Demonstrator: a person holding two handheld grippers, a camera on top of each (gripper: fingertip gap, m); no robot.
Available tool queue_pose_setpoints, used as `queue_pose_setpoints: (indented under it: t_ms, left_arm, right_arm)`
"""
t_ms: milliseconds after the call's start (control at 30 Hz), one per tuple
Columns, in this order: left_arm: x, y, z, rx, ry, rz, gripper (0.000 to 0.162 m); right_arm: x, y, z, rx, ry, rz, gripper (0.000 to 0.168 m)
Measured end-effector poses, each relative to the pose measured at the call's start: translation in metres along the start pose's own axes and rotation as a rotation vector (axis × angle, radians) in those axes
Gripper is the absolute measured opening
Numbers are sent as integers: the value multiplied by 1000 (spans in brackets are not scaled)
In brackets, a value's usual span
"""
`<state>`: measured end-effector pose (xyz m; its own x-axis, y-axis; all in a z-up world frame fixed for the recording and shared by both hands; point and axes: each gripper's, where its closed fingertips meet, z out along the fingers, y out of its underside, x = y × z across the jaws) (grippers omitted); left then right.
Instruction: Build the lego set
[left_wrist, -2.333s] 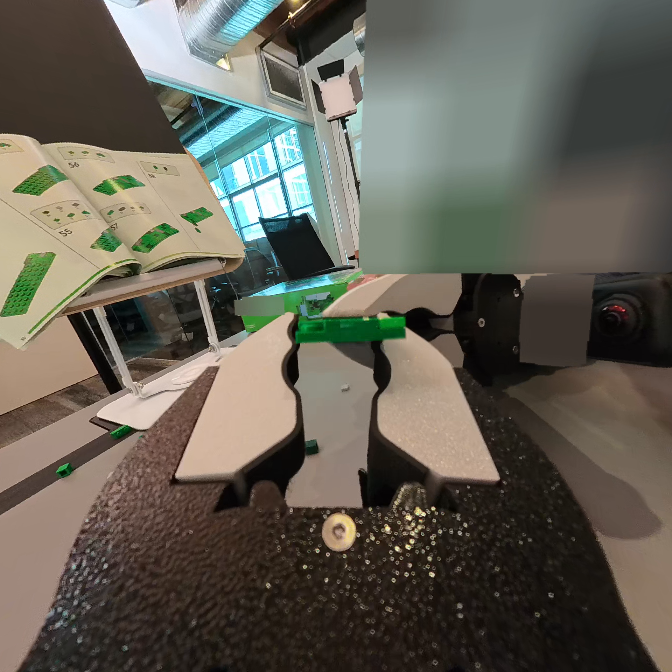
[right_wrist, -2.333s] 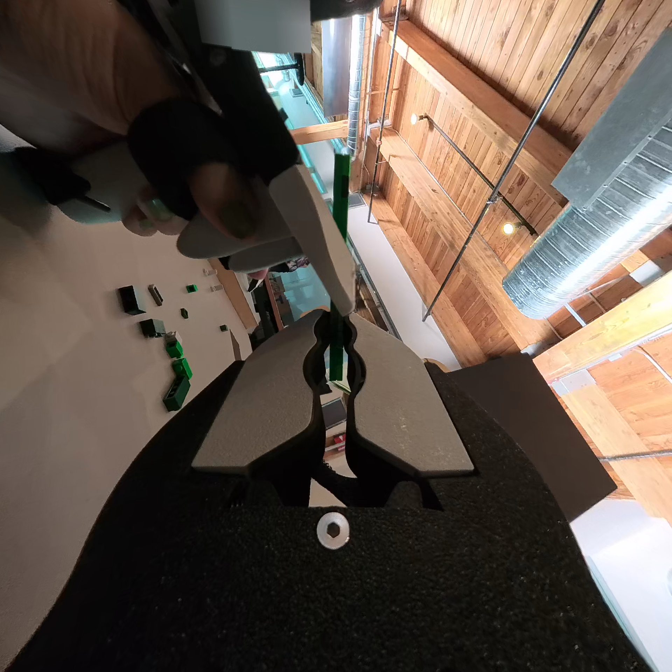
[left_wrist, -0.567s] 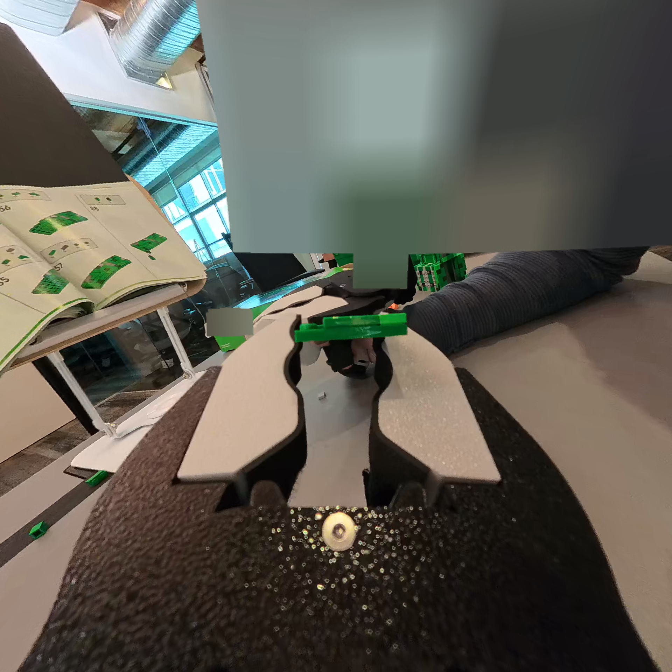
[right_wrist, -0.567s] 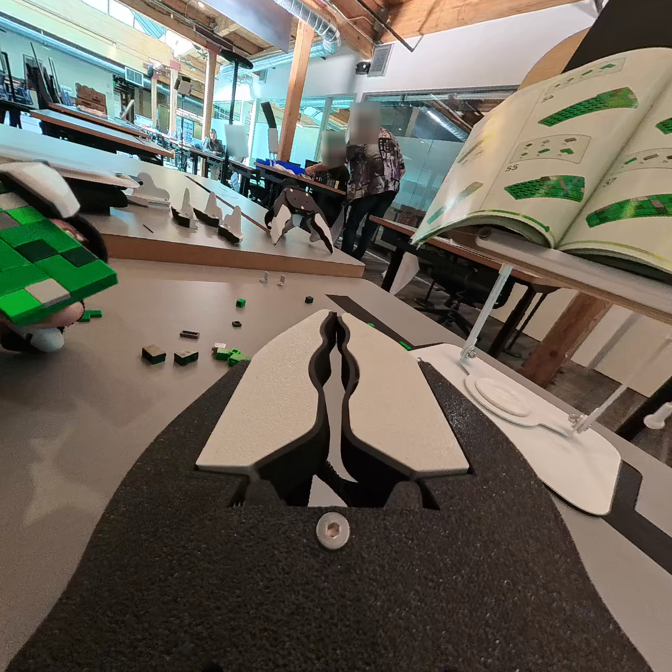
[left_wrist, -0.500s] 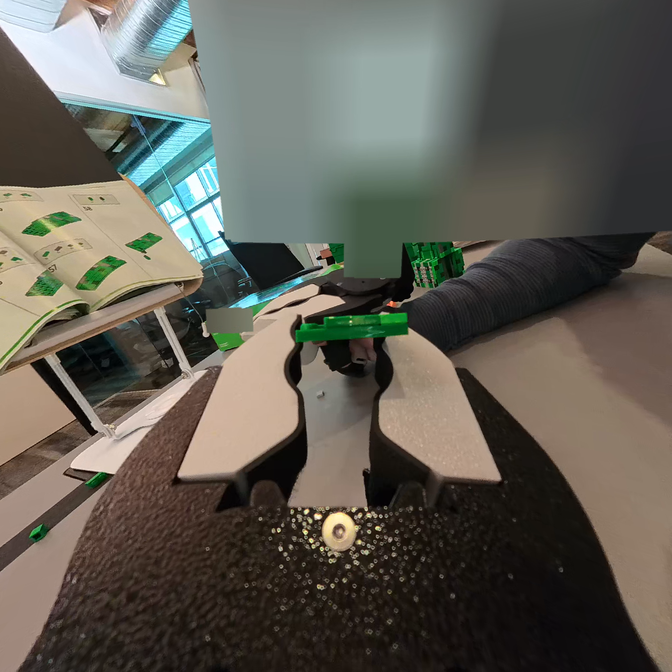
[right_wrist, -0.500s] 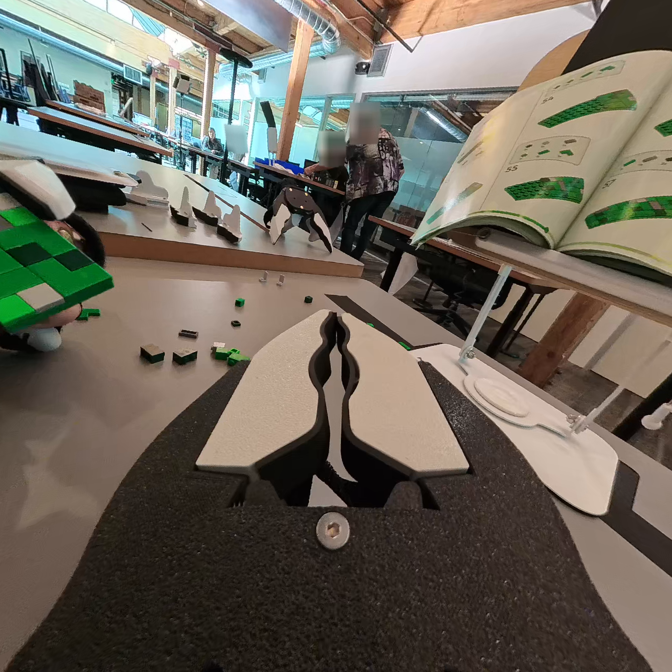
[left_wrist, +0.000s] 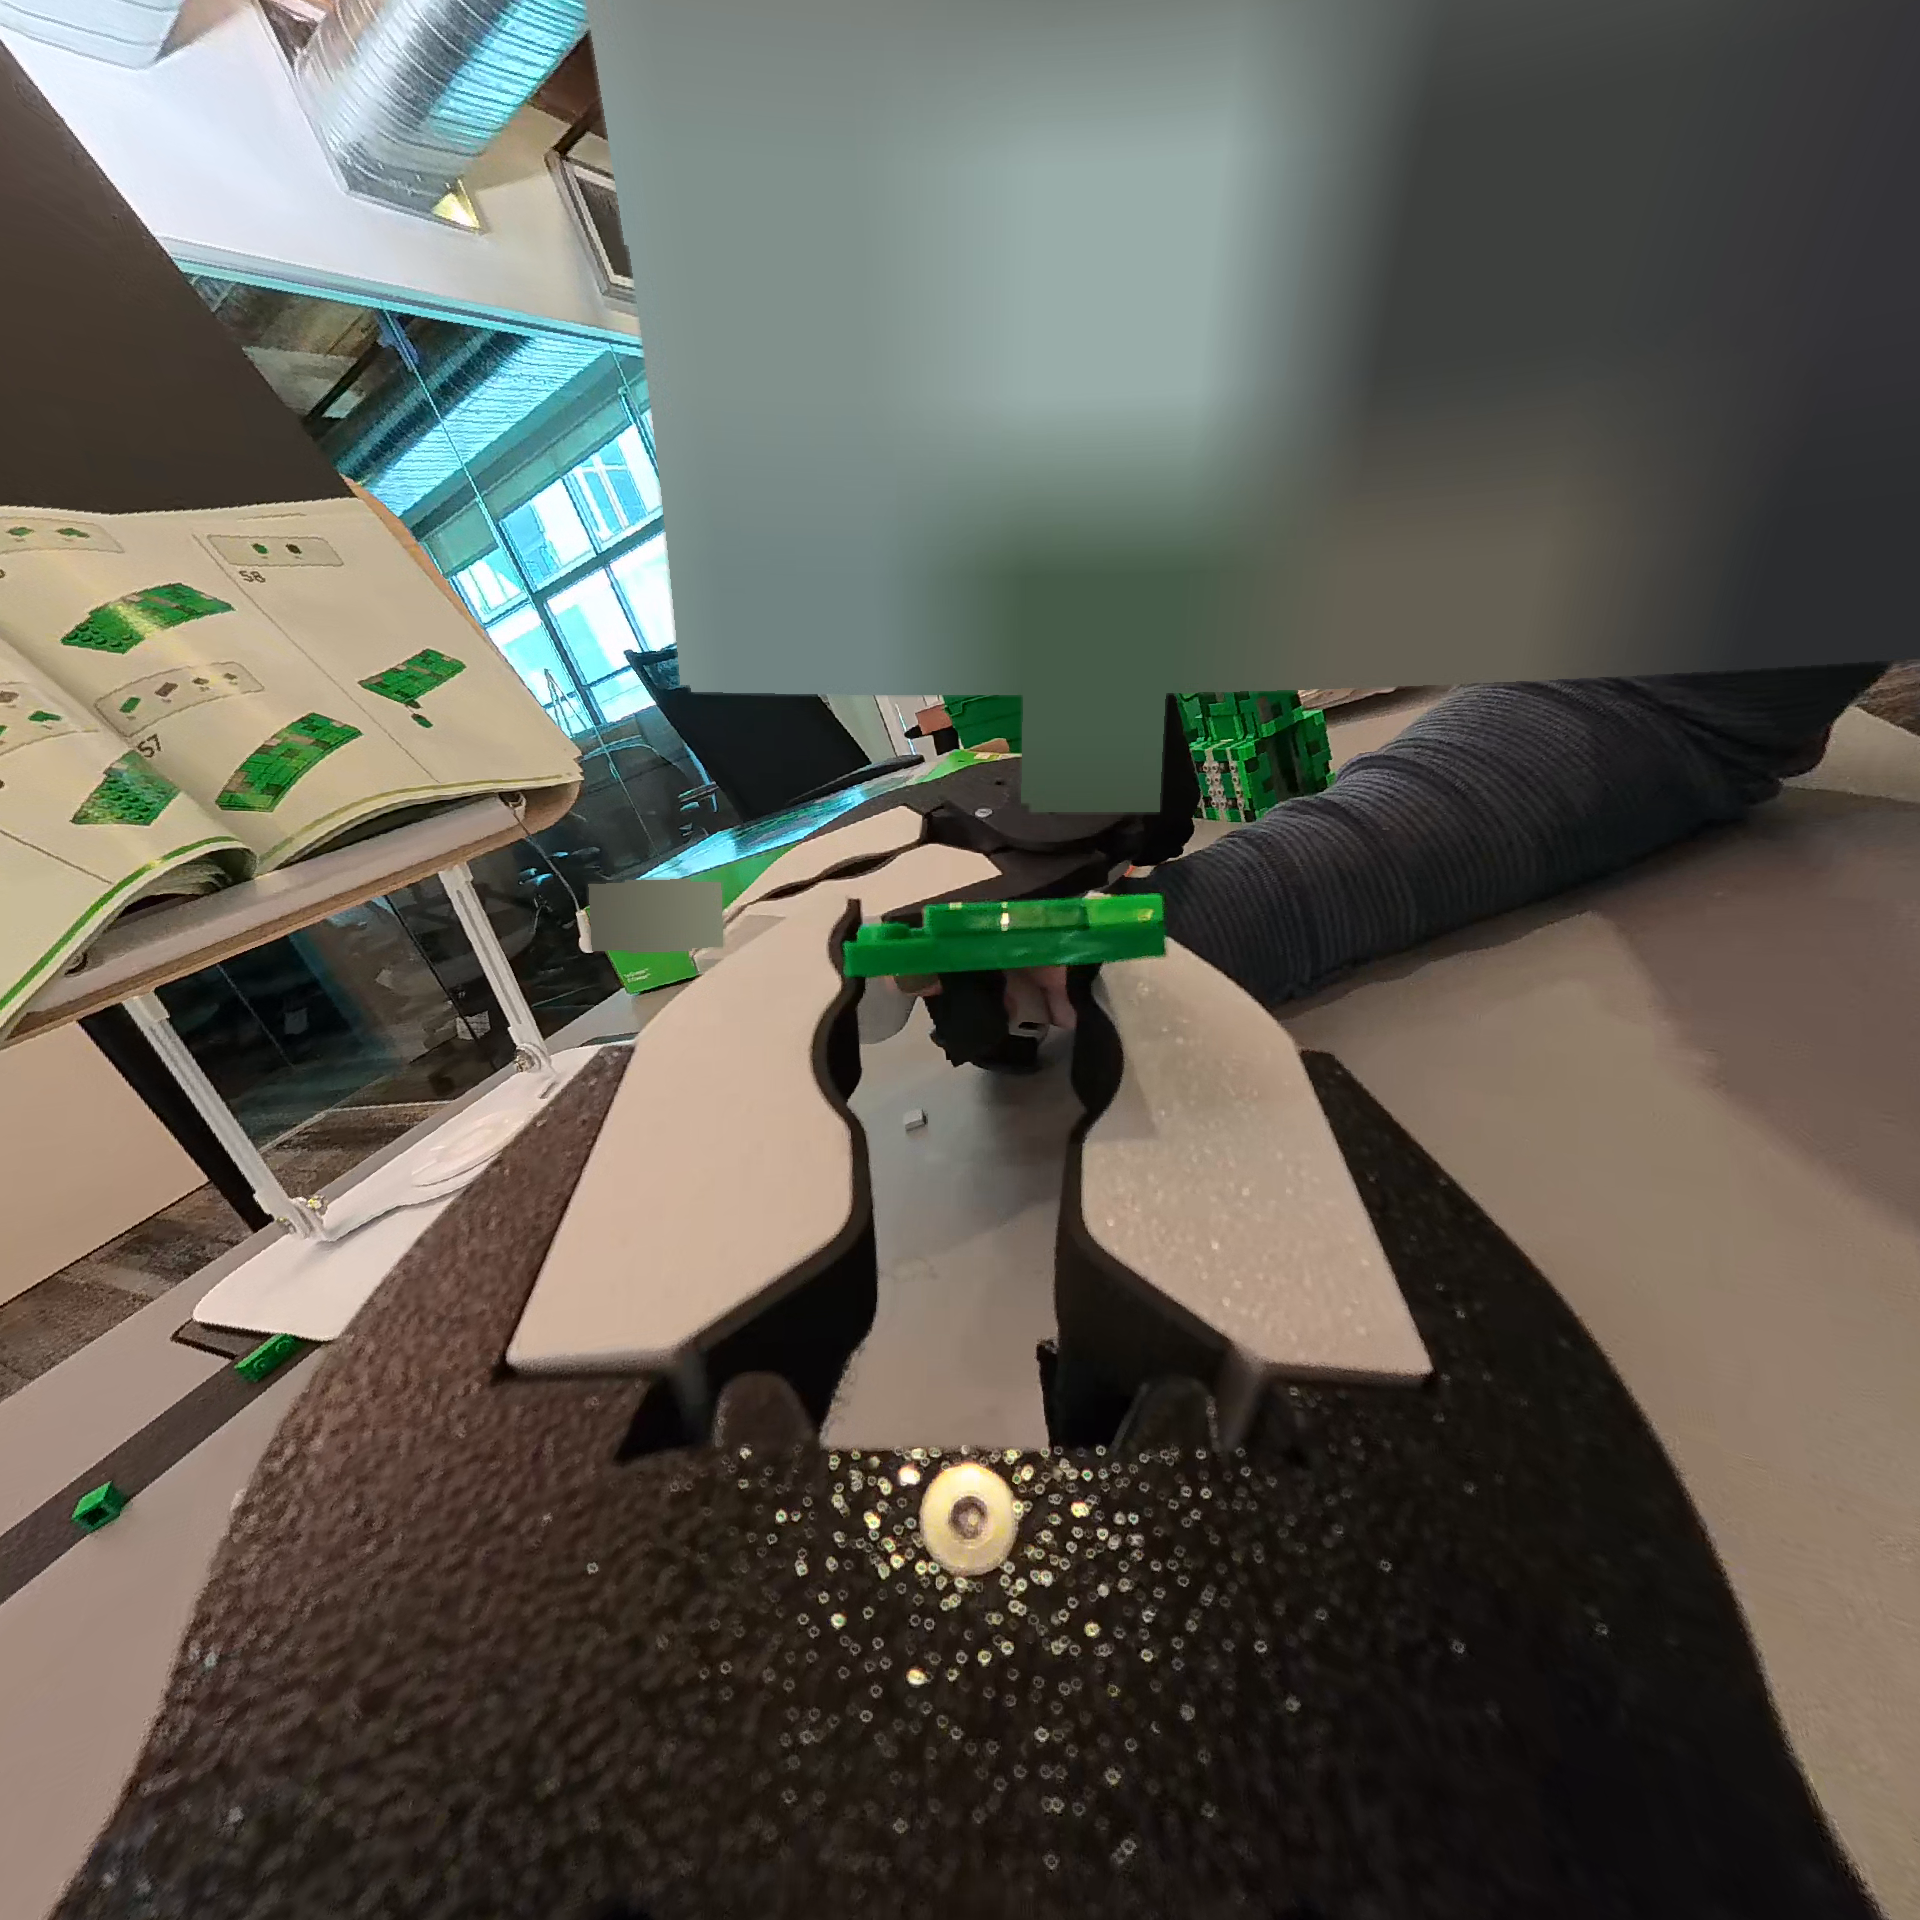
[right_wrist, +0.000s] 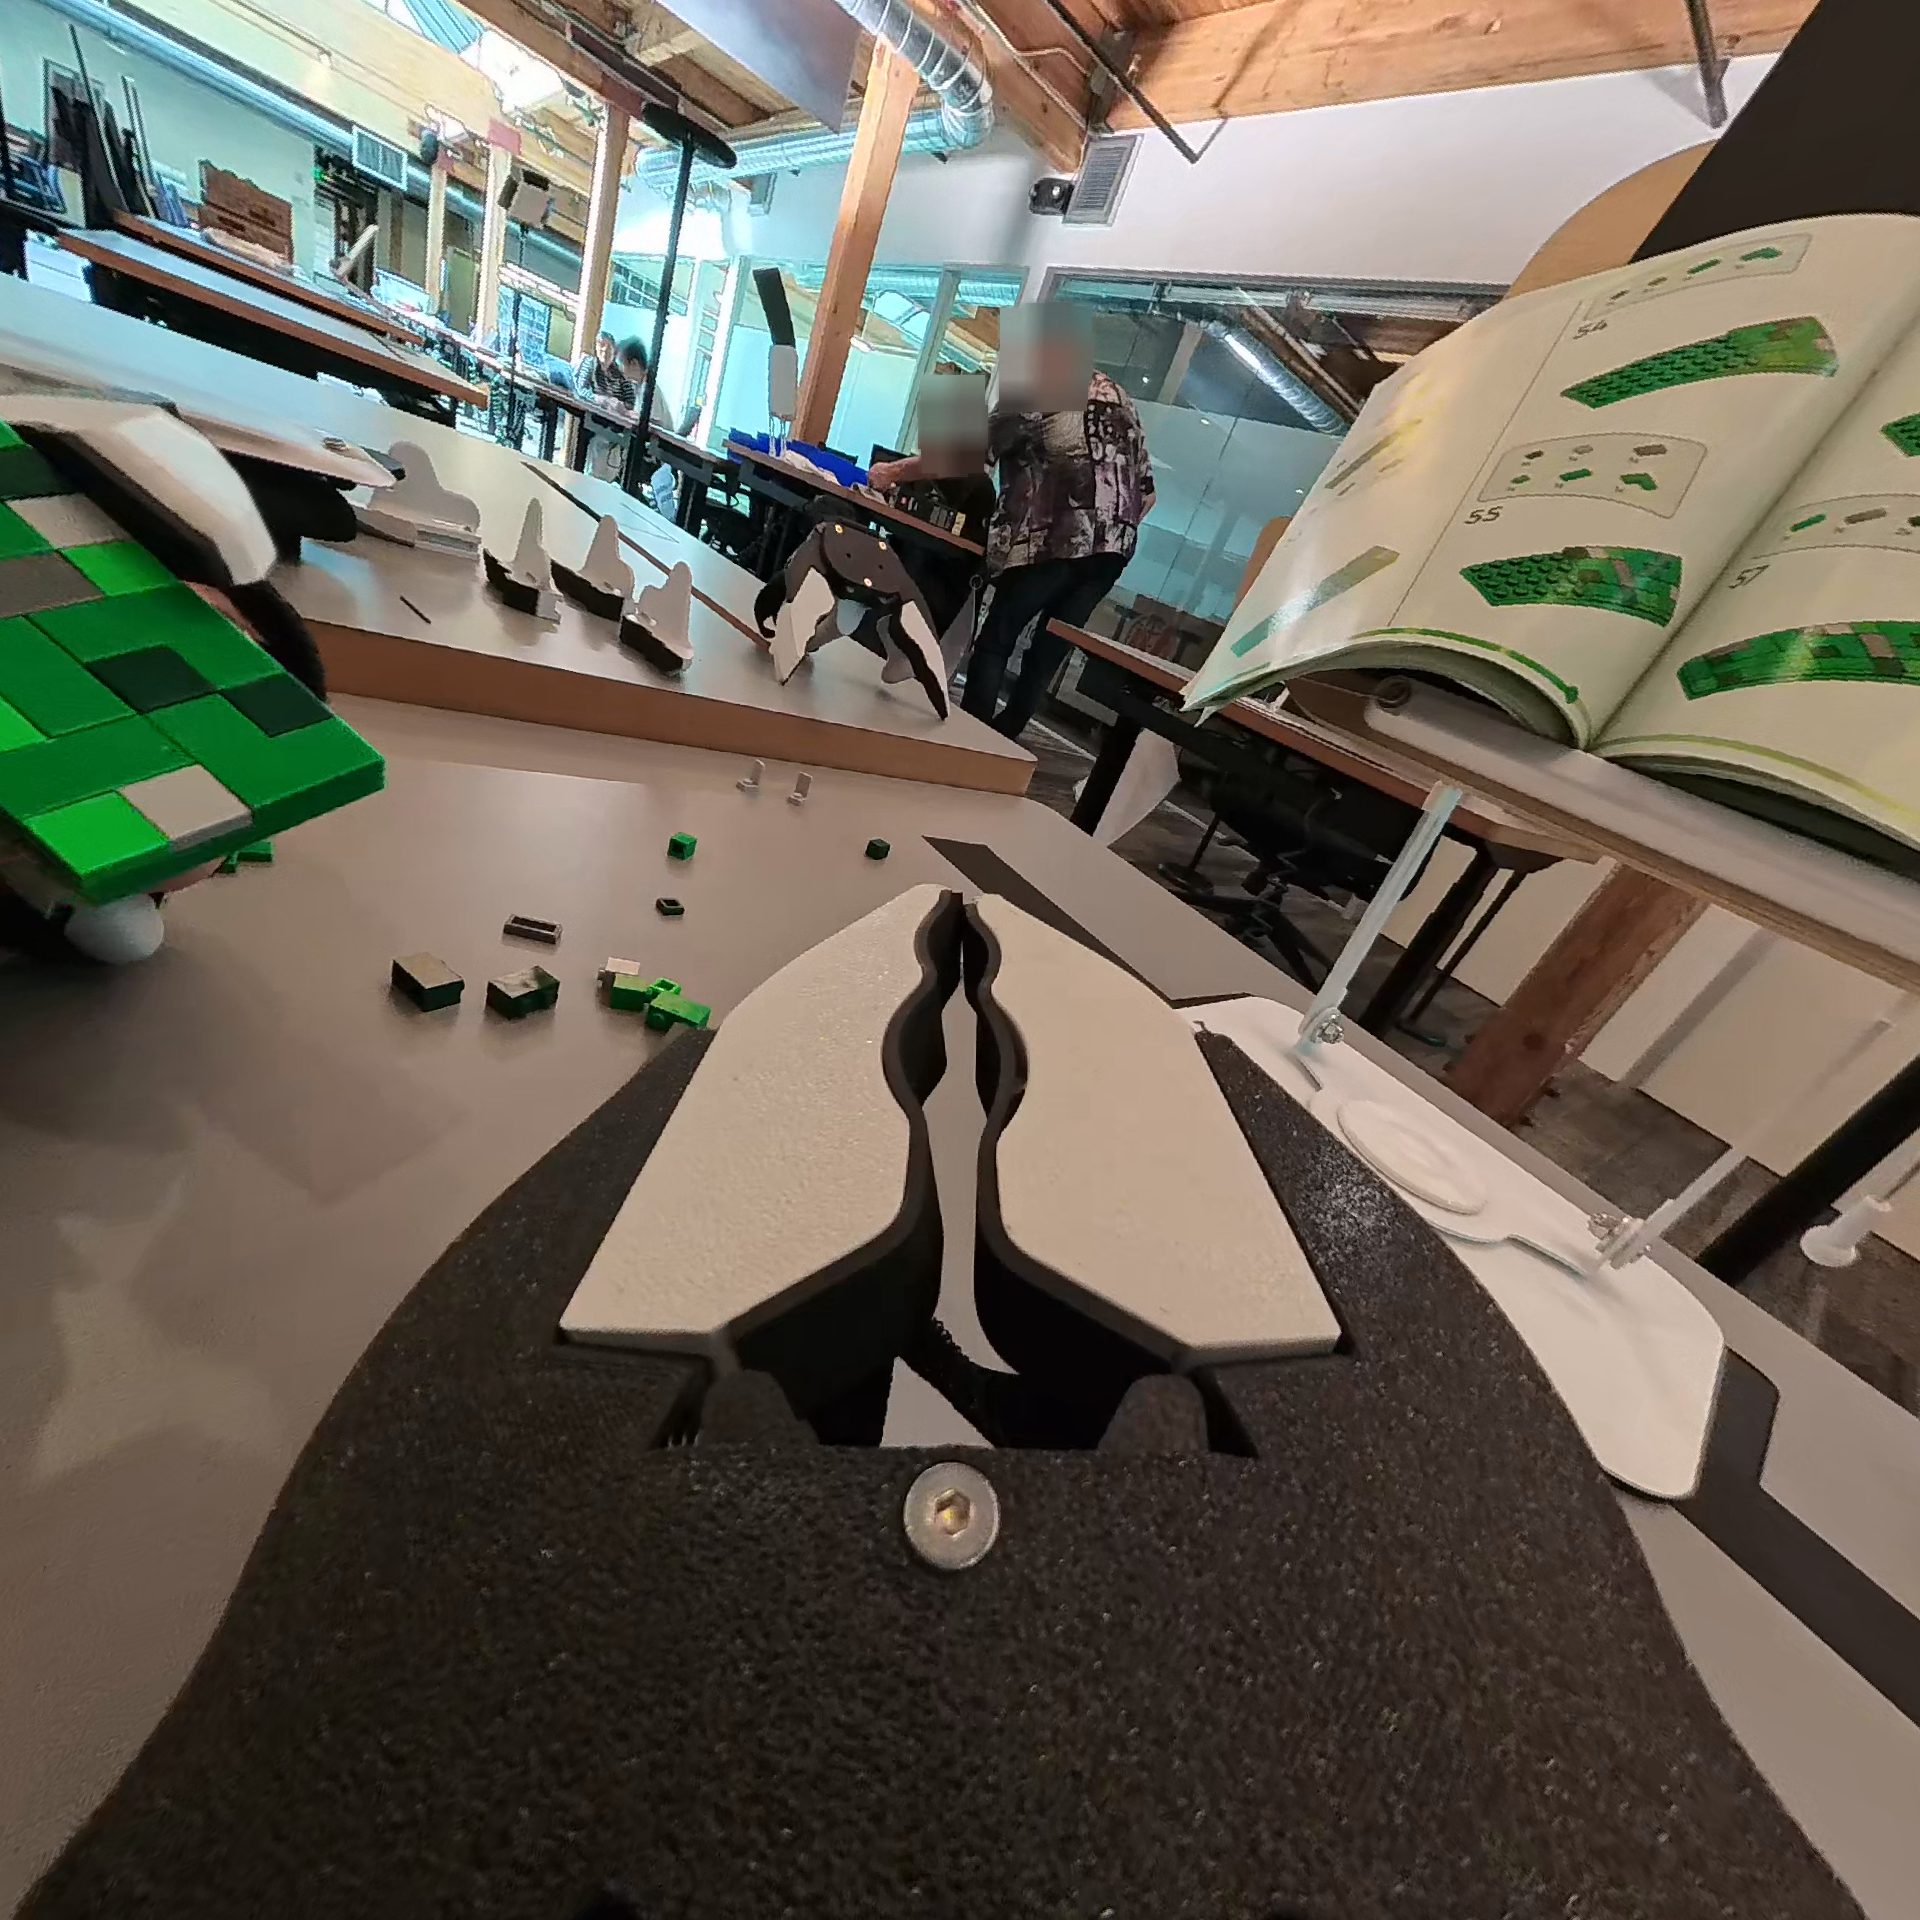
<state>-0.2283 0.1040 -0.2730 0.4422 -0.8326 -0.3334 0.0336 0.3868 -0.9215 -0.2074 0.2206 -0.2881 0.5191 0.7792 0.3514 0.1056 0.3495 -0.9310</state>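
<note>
Lego plate (left_wrist: 1003, 935) I'm gripping in left tongs (left_wrist: 977, 961), part tiled; right tongs (right_wrist: 961, 914) sitting clenched empty, loose bricks (right_wrist: 540, 982) waiting on bench (right_wrist: 208, 1143).

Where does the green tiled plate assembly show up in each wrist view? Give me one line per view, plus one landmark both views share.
Left wrist view: the green tiled plate assembly sits just above centre, seen edge-on, clamped across the tips of the left gripper.
Right wrist view: the green tiled plate assembly fills the left edge, top face showing, raised above the table.
Shared landmark: the open instruction booklet on its white stand.
</note>
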Motion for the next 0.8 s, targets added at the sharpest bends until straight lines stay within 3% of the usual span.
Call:
queue_pose_setpoints:
  t_ms: [433,800]
  left_arm:
    - [1,-2,1,-6,-19,44,37]
    - [36,-5,14,-31,72,184,37]
  right_arm:
    - [-9,1,2,-13,-27,-67,0]
    - [-12,2,3,-21,-33,-84,0]
